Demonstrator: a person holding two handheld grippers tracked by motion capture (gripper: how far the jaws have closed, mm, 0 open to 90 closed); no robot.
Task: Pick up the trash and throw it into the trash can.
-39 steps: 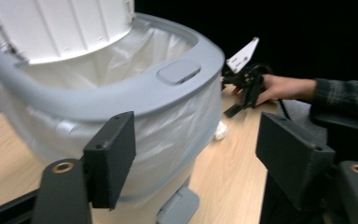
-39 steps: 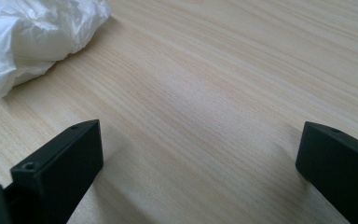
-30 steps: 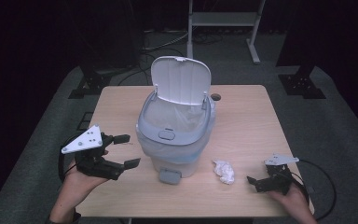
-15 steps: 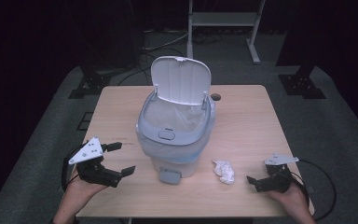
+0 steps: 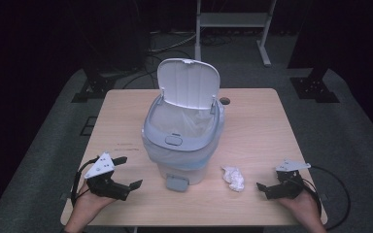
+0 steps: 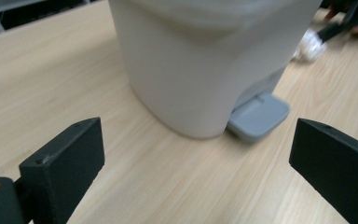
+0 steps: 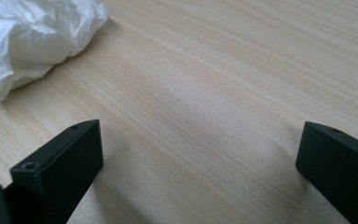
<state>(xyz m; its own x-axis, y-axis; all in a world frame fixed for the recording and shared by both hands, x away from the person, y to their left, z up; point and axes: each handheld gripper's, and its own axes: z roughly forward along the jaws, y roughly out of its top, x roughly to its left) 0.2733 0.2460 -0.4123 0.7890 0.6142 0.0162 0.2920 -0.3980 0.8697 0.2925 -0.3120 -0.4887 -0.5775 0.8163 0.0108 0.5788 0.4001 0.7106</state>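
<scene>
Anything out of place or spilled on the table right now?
One thing: a crumpled white paper wad lies loose on the table, right of the open pedal bin instead of inside it. Nothing spilled or tipped; the bin stands upright.

From my screen the counter (image 5: 262,121) reads as pale wood-grain laminate, smooth with a soft sheen. The bin (image 5: 182,145) looks like smooth matt plastic, whitish-grey, with a thin, crinkly translucent liner (image 5: 194,119) inside and a grey plastic pedal (image 6: 259,115). The wad (image 7: 23,35) is crumpled white paper or film, slightly glossy. My tongs (image 6: 196,177) look matt black plastic.
</scene>
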